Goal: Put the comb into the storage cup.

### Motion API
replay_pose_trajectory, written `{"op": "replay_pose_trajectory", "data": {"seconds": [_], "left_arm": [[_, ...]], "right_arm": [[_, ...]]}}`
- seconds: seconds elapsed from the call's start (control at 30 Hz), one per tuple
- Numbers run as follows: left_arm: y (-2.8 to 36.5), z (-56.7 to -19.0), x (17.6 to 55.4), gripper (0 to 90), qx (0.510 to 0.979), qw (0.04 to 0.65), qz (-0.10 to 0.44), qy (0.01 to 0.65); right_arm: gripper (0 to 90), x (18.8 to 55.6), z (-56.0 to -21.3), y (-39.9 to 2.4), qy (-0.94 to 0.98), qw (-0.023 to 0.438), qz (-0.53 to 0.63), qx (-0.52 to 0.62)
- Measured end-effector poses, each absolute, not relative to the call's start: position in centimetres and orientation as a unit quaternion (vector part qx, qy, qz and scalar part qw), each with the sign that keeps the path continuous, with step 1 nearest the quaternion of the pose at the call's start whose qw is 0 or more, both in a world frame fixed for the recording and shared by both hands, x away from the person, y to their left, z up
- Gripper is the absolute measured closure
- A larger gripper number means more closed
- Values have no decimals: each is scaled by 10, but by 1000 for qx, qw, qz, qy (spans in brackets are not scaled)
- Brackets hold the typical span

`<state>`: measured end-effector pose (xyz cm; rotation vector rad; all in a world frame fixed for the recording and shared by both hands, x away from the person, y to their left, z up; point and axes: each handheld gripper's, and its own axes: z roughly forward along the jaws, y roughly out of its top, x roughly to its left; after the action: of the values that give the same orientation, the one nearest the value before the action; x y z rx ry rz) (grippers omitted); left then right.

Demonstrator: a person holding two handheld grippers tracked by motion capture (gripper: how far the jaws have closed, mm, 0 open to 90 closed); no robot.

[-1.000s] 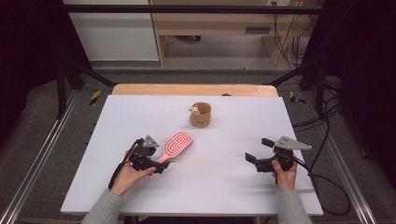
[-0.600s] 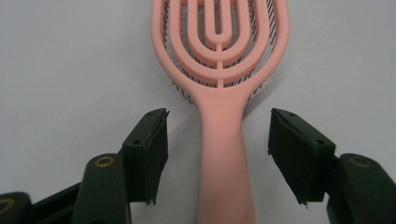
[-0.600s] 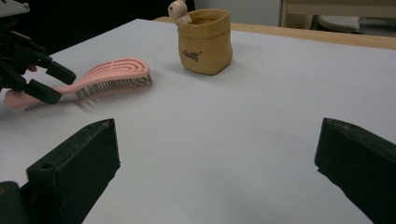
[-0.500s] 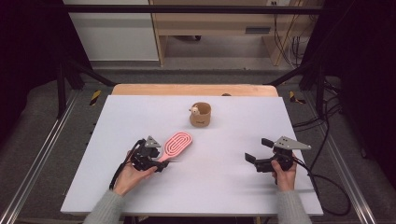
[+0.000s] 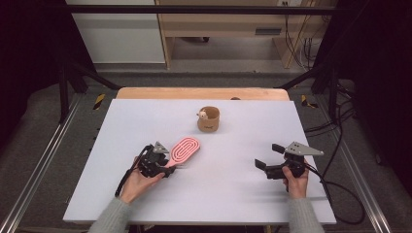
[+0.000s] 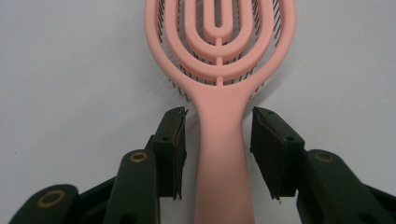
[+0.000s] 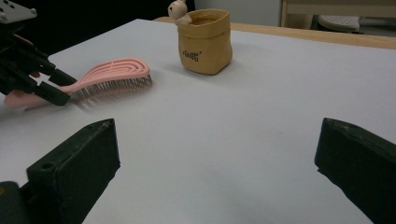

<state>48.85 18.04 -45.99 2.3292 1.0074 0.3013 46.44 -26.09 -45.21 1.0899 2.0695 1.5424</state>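
Observation:
A pink hairbrush (image 5: 184, 150) lies bristles down on the white table, its handle pointing at the person's left hand. My left gripper (image 5: 167, 166) straddles that handle (image 6: 219, 154). Its jaws have just been closing, and a thin gap still shows between each pad (image 6: 173, 140) and the handle. From the right gripper view, the hairbrush (image 7: 112, 74) and the left gripper (image 7: 46, 86) sit at far left. My right gripper (image 5: 268, 156) rests at the table's right, held in the right hand, jaws wide apart with nothing between them (image 7: 217, 140).
A tan fabric pouch (image 5: 209, 120) with a small figure (image 5: 202, 115) at its rim stands upright at the table's back middle. The white tabletop (image 5: 233, 194) spreads between the two hands. A wooden edge (image 5: 204, 93) runs along the far side.
The left gripper's jaws have narrowed around the brush handle. Both hands and the brush have stayed where they were.

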Motion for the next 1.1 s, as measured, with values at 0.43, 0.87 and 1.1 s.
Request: {"op": "replay_pose_trajectory", "data": {"seconds": [0.43, 0.87, 1.1], "left_arm": [[175, -461, 490, 651, 875, 276, 122, 379], [171, -461, 490, 681, 878, 264, 132, 377], [170, -461, 489, 687, 879, 265, 136, 372]], "right_arm": [[4, 464, -452, -261, 727, 169, 544, 384], [4, 464, -452, -261, 726, 169, 545, 384], [4, 464, -452, -261, 726, 169, 545, 383]]}}
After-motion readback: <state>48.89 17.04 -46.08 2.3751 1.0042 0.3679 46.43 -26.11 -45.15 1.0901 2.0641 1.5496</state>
